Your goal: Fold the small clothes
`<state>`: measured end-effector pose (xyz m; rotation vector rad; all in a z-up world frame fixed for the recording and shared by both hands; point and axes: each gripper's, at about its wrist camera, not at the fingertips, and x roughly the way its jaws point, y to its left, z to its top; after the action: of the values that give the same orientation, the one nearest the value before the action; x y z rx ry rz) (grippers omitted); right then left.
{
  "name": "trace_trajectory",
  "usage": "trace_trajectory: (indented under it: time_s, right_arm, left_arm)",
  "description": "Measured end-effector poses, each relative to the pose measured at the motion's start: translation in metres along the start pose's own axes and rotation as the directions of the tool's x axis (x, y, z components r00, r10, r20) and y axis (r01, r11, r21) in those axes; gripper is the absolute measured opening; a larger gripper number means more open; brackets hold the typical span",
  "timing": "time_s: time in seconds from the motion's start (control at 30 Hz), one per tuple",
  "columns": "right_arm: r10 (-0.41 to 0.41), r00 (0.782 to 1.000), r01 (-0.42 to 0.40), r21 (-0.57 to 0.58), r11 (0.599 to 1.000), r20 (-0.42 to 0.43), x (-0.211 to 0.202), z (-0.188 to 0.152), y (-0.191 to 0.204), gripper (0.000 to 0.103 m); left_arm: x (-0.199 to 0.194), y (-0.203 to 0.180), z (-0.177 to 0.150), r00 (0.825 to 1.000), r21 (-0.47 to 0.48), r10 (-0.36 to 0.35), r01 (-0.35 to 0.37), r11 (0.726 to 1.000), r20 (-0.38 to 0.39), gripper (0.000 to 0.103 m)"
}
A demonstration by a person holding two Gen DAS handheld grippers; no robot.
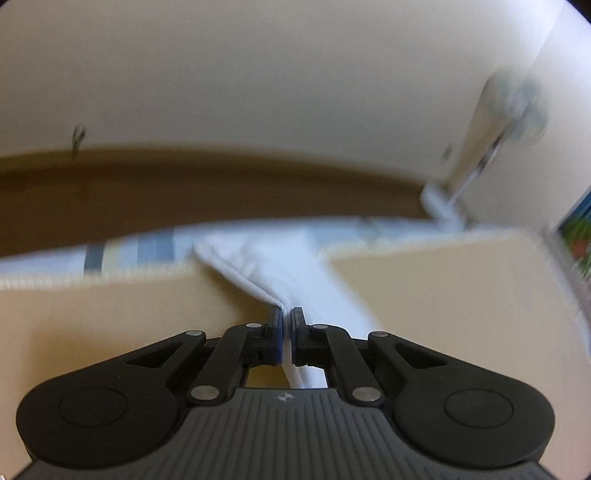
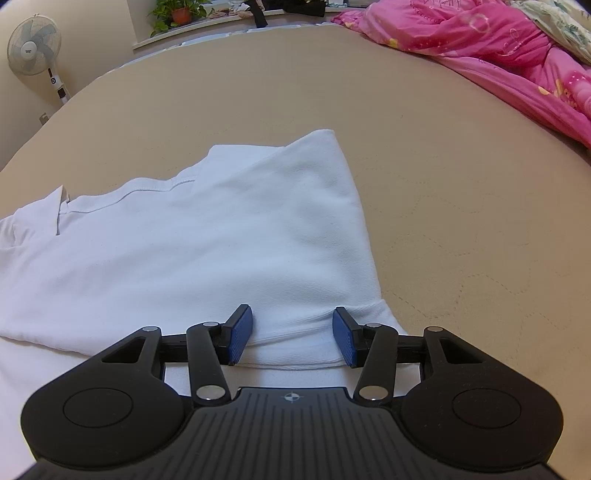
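Note:
A white shirt (image 2: 207, 236) lies partly folded on the tan bed (image 2: 461, 206), its collar toward the left. My right gripper (image 2: 291, 330) hovers open over the shirt's near hem, a bunched ridge of cloth lying between its blue pads (image 2: 240, 332) without being pinched. In the blurred left wrist view, my left gripper (image 1: 287, 317) is shut on a stretched edge of the white shirt (image 1: 280, 269), which runs away from the jaws toward the bed's far edge.
A pink quilt (image 2: 498, 48) is heaped at the bed's far right. A standing fan (image 2: 35, 46) and a potted plant (image 2: 181, 11) stand beyond the bed at the left. In the left wrist view a striped cloth (image 1: 129, 251) lies along the mattress edge, and a cream wall (image 1: 258, 74) rises behind.

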<state>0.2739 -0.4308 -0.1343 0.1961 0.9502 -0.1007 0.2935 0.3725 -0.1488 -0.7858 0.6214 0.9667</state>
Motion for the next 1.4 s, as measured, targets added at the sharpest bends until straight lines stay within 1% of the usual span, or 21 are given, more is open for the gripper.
trace_trajectory:
  time_s: [0.07,0.13,0.27,0.33,0.4,0.47,0.53,0.57,0.63,0.67,0.7,0.73,0.77,0.83,1.0,1.07,1.17,1.2,1.27,1.3,1.4]
  right_arm:
    - [0.002,1.000,-0.002,0.002,1.000,-0.001,0.000,0.000,0.000,0.051]
    - [0.005,1.000,-0.005,0.019,1.000,-0.001,-0.002,0.001,-0.002,0.051]
    - [0.014,0.998,-0.018,0.069,0.997,0.062,-0.013,0.004,-0.009,0.050]
    - [0.022,0.993,-0.031,0.078,0.996,0.113,-0.020,0.006,-0.011,0.049]
    - [0.031,0.988,-0.044,0.089,0.995,0.148,-0.025,0.008,-0.012,0.049]
    - [0.026,0.984,-0.046,0.107,0.993,0.174,-0.029,0.009,-0.016,0.048]
    - [0.025,0.983,-0.050,0.134,0.990,0.181,-0.030,0.010,-0.020,0.048]
    - [0.028,0.984,-0.054,0.145,0.988,0.175,-0.029,0.010,-0.022,0.048]
    - [0.034,0.987,-0.061,0.167,0.984,0.158,-0.026,0.008,-0.026,0.048]
    - [0.037,0.988,-0.065,0.179,0.982,0.152,-0.025,0.008,-0.028,0.048]
    - [0.040,0.989,-0.067,0.193,0.979,0.143,-0.024,0.008,-0.031,0.048]
    - [0.036,0.990,-0.063,0.204,0.977,0.133,-0.022,0.007,-0.030,0.048]
    - [0.028,0.992,-0.054,0.216,0.975,0.121,-0.021,0.007,-0.032,0.048]
    - [0.025,0.994,-0.053,0.259,0.964,0.107,-0.020,0.007,-0.038,0.048]
    - [0.138,0.985,-0.165,0.315,0.935,0.107,-0.018,0.003,-0.037,0.049]
    - [0.181,0.978,-0.203,0.290,0.935,0.101,-0.016,0.001,-0.027,0.049]
    - [0.191,0.979,-0.203,0.250,0.947,0.068,-0.006,-0.001,-0.013,0.048]
    - [0.190,0.980,-0.198,0.239,0.951,0.056,-0.002,-0.002,-0.010,0.047]
    - [0.185,0.981,-0.193,0.185,0.964,0.059,0.002,-0.005,0.001,0.028]
    - [0.195,0.979,-0.201,0.137,0.970,0.059,0.003,-0.005,0.009,0.006]
    - [0.214,0.964,-0.225,0.059,0.972,0.155,-0.014,0.000,0.016,0.005]
  left_arm:
    - [0.003,0.000,-0.001,1.000,-0.007,0.024,-0.024,1.000,-0.010,0.003]
    - [-0.018,-0.019,-0.002,0.996,0.081,-0.003,-0.005,0.997,0.090,0.003]
    - [-0.100,-0.073,-0.034,0.940,0.328,-0.248,0.163,0.931,0.235,0.003]
    - [-0.160,-0.103,-0.081,0.872,0.490,-0.440,0.295,0.821,0.213,0.003]
    - [-0.223,-0.128,-0.142,0.774,0.640,-0.619,0.409,0.650,0.134,0.003]
    - [-0.280,-0.143,-0.209,0.669,0.726,-0.743,0.518,0.451,-0.015,0.003]
    - [-0.314,-0.155,-0.272,0.602,0.746,-0.761,0.617,0.251,-0.241,0.004]
    - [-0.320,-0.159,-0.295,0.594,0.744,-0.741,0.638,0.198,-0.312,0.005]
    - [-0.307,-0.161,-0.330,0.575,0.674,-0.661,0.725,0.140,-0.482,0.013]
    - [-0.295,-0.163,-0.345,0.553,0.638,-0.573,0.767,0.067,-0.605,0.033]
    - [-0.283,-0.162,-0.353,0.562,0.642,-0.492,0.767,0.008,-0.665,0.032]
    - [-0.279,-0.153,-0.352,0.613,0.701,-0.477,0.714,-0.006,-0.629,0.032]
    - [-0.276,-0.140,-0.341,0.651,0.751,-0.503,0.660,0.003,-0.569,0.032]
    - [-0.261,-0.122,-0.307,0.683,0.759,-0.482,0.649,0.057,-0.548,0.032]
    - [-0.231,-0.087,-0.213,0.774,0.776,-0.489,0.572,0.265,-0.404,0.034]
    - [-0.212,-0.076,-0.192,0.800,0.756,-0.498,0.544,0.366,-0.335,0.034]
    - [-0.199,-0.083,-0.180,0.838,0.712,-0.455,0.515,0.477,-0.302,0.034]
    - [-0.199,-0.086,-0.174,0.830,0.697,-0.475,0.525,0.489,-0.292,0.034]
    - [-0.198,-0.092,-0.169,0.828,0.716,-0.504,0.505,0.481,-0.245,0.034]
    - [-0.197,-0.092,-0.169,0.830,0.733,-0.512,0.489,0.474,-0.222,0.034]
    - [-0.192,-0.099,-0.166,0.819,0.730,-0.526,0.501,0.465,-0.227,0.035]
